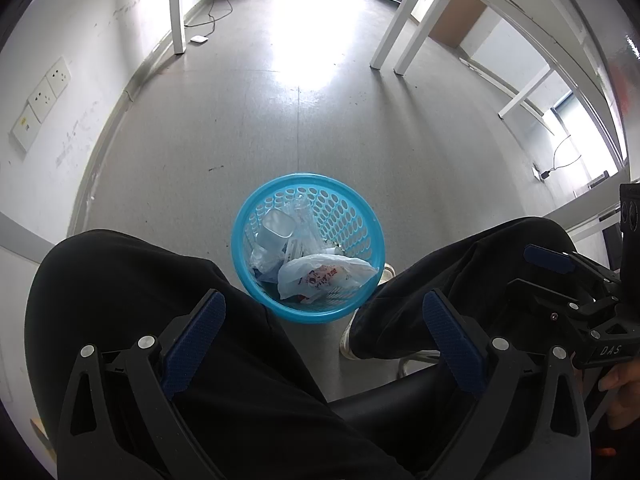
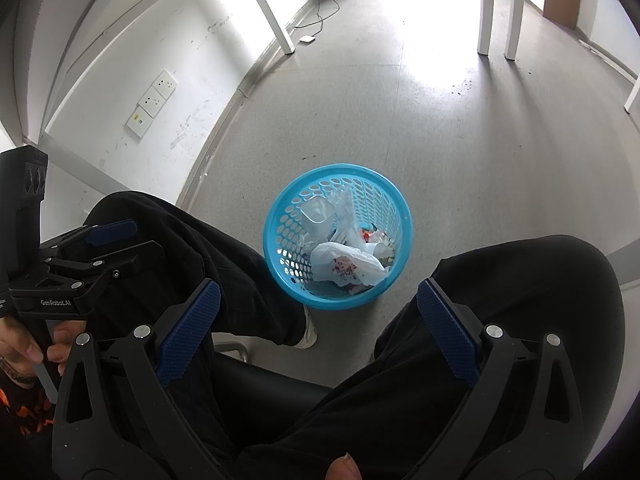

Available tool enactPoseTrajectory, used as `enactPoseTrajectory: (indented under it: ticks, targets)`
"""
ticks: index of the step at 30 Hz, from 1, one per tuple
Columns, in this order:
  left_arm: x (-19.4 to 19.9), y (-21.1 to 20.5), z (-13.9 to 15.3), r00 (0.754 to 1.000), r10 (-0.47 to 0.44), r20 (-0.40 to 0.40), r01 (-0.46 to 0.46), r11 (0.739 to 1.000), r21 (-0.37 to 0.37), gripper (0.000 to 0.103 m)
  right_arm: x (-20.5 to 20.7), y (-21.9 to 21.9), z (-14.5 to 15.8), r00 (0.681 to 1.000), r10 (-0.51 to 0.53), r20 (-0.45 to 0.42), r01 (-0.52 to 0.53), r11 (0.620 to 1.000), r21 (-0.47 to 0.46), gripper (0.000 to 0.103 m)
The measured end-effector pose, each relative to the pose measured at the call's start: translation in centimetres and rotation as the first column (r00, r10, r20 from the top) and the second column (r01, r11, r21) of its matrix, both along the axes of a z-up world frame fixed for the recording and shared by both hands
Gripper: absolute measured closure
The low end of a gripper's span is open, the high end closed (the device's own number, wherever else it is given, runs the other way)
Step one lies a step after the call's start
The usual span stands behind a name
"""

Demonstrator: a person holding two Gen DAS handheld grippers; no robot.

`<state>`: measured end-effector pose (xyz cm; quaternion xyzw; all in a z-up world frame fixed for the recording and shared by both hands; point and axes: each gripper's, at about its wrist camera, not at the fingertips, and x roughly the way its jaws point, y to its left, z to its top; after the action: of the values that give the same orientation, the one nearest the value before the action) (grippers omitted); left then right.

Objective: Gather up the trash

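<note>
A blue perforated plastic basket [image 1: 248,216] stands on the floor between the seated person's legs; it also shows in the right wrist view [image 2: 280,216]. It holds trash: a white plastic bag with red print [image 1: 320,276] [image 2: 344,264], a clear plastic cup [image 1: 276,228] [image 2: 316,210] and crumpled clear wrap. My left gripper [image 1: 324,312] is open and empty, above the lap, short of the basket. My right gripper [image 2: 318,300] is open and empty, likewise above the lap. Each gripper shows in the other's view, the right [image 1: 560,272] and the left [image 2: 108,244].
The person's black-trousered legs [image 1: 140,280] [image 2: 520,280] flank the basket, with a white shoe [image 1: 348,336] beside it. White table legs [image 1: 400,32] stand further off. Wall sockets [image 1: 44,96] are on the left wall. A cable and white adapter [image 1: 199,39] lie on the grey floor.
</note>
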<state>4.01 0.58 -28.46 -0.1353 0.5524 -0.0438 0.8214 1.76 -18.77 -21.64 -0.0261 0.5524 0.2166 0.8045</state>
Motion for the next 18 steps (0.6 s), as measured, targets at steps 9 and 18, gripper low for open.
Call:
enactPoseTrajectory:
  ticks: [9, 18]
  targets:
    - [-0.02, 0.09, -0.08, 1.000, 0.002, -0.003, -0.002, 1.000, -0.003, 0.006, 0.15, -0.16, -0.05, 1.000, -0.002, -0.009, 0.002, 1.000, 0.003, 0.009]
    - [-0.05, 0.07, -0.19, 1.000, 0.004, -0.005, -0.004, 1.000, -0.003, 0.006, 0.22, -0.10, -0.16, 1.000, -0.006, -0.012, 0.006, 1.000, 0.005, 0.009]
